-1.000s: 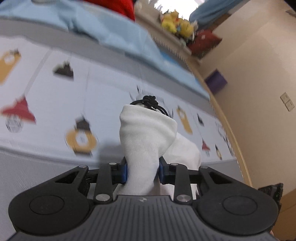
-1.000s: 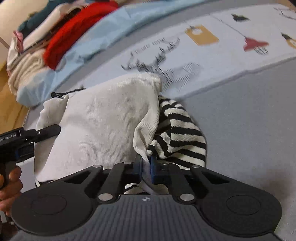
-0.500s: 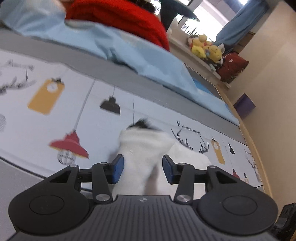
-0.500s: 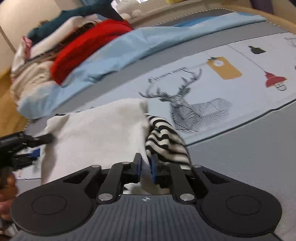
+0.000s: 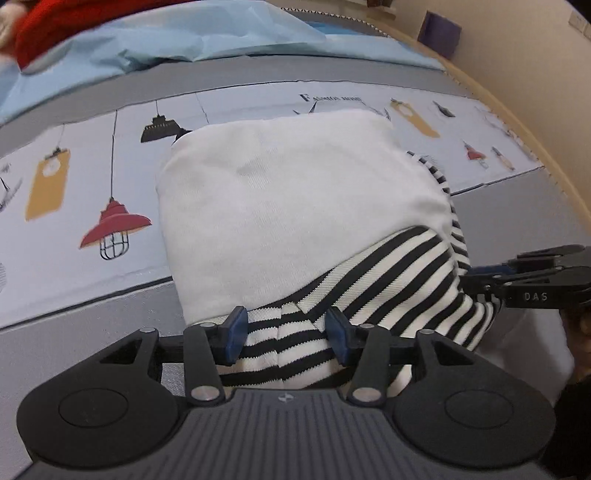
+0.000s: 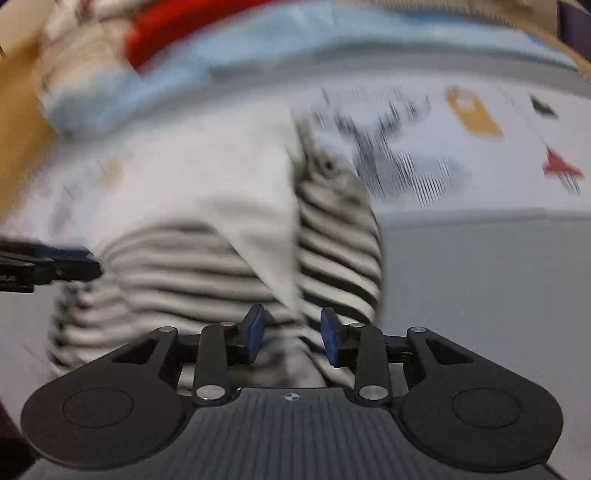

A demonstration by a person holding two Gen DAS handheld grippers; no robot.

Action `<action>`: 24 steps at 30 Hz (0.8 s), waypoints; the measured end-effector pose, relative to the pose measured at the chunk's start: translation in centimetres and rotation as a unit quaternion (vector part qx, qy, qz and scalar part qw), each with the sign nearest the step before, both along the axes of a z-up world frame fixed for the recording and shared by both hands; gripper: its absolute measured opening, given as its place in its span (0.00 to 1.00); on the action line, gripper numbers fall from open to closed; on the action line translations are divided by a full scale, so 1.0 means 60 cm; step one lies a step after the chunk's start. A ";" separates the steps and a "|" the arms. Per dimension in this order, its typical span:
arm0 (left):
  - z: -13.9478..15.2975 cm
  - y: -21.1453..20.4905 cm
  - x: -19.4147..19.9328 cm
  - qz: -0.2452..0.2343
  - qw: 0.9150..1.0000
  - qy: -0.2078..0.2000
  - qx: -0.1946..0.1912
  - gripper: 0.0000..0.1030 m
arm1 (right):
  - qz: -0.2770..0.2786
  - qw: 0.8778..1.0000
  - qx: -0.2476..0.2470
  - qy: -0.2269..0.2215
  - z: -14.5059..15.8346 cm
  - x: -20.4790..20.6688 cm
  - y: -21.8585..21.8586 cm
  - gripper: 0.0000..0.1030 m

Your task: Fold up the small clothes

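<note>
The garment (image 5: 295, 206), white with a black-and-white striped part, lies folded in the middle of the left wrist view, on a bed cover (image 5: 74, 192) printed with lamps and tags. Its white panel fills the centre of the frame; the stripes run along the lower right edge and down toward the bottom centre.

The left tongs (image 5: 286, 332) sit at the bottom centre of that view, jaws opening. The striped hem lies between the blue pads (image 5: 236, 328), but the pads stand off the cloth on both sides, so the grip is released.

The right tongs (image 6: 291, 334) sit at the bottom centre of the right wrist view, which is heavily blurred. Their jaws are opening too; striped cloth lies between them with a gap at each pad, so they have let go as well. In the left wrist view the right tongs (image 5: 480, 277) enter from the right edge, tips just beside the striped fold.

In the right wrist view the left tongs (image 6: 92, 264) reach in from the left edge, at the garment's (image 6: 192, 192) side.

A light blue sheet (image 5: 184, 33) crosses the top of the left wrist view, with a red cloth (image 5: 48, 18) in the upper left corner.
</note>
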State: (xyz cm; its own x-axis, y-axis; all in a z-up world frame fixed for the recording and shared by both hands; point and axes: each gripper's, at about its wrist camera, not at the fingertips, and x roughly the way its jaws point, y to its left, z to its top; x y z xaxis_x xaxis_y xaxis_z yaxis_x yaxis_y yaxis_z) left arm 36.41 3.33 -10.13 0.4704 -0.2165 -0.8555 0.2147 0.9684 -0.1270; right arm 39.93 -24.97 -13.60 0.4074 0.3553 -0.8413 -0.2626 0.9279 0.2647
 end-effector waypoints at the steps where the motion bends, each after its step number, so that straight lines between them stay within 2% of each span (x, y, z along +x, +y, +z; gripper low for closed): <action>1: 0.008 0.004 0.000 0.011 1.000 0.004 -0.010 0.51 | -0.002 1.000 -0.003 0.012 -0.009 0.000 -0.002 0.16; 5: 0.045 0.019 -0.018 0.025 0.999 0.013 -0.025 0.53 | -0.013 1.000 0.012 0.025 -0.014 -0.001 -0.019 0.05; 7: 0.035 0.023 -0.022 0.017 0.999 0.049 -0.012 0.57 | -0.005 1.000 0.014 0.025 -0.013 -0.002 -0.020 0.03; 9: 0.019 0.022 -0.019 0.018 0.997 0.074 0.006 0.78 | 0.001 0.999 0.009 0.031 -0.017 -0.002 -0.020 0.03; 10: 0.013 0.024 -0.020 0.020 0.997 0.074 0.009 0.79 | 0.002 0.999 0.006 0.035 -0.019 -0.001 -0.019 0.02; 11: 0.006 0.030 -0.017 0.027 0.997 0.077 -0.003 0.79 | 0.004 0.999 0.003 0.038 -0.019 -0.001 -0.018 0.02; 14: -0.018 0.052 -0.006 0.046 0.992 0.099 -0.059 0.69 | 0.007 0.999 -0.004 0.047 -0.022 -0.002 -0.014 0.02; 16: -0.017 0.061 -0.003 0.036 0.992 0.097 -0.068 0.63 | 0.010 0.998 -0.007 0.054 -0.024 -0.003 -0.014 0.02; 18: -0.011 0.075 -0.003 0.030 0.992 0.095 -0.076 0.51 | 0.012 0.998 -0.002 0.060 -0.024 -0.006 -0.014 0.02; 21: -0.008 0.091 -0.004 0.027 0.992 0.095 -0.080 0.50 | 0.014 0.997 0.015 0.074 -0.024 -0.010 -0.013 0.02; 24: 0.002 0.079 -0.008 0.014 0.994 0.085 -0.061 0.55 | 0.023 0.997 0.006 0.070 -0.022 -0.014 -0.006 0.02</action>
State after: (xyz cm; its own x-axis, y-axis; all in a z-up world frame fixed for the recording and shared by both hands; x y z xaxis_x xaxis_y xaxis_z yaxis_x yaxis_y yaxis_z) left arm 35.91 8.10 -9.99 0.3290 -0.3124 -0.8912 0.1539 0.9488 -0.2758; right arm 39.07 -25.33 -14.93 0.2690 0.3822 -0.8841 -0.2652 0.9118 0.3135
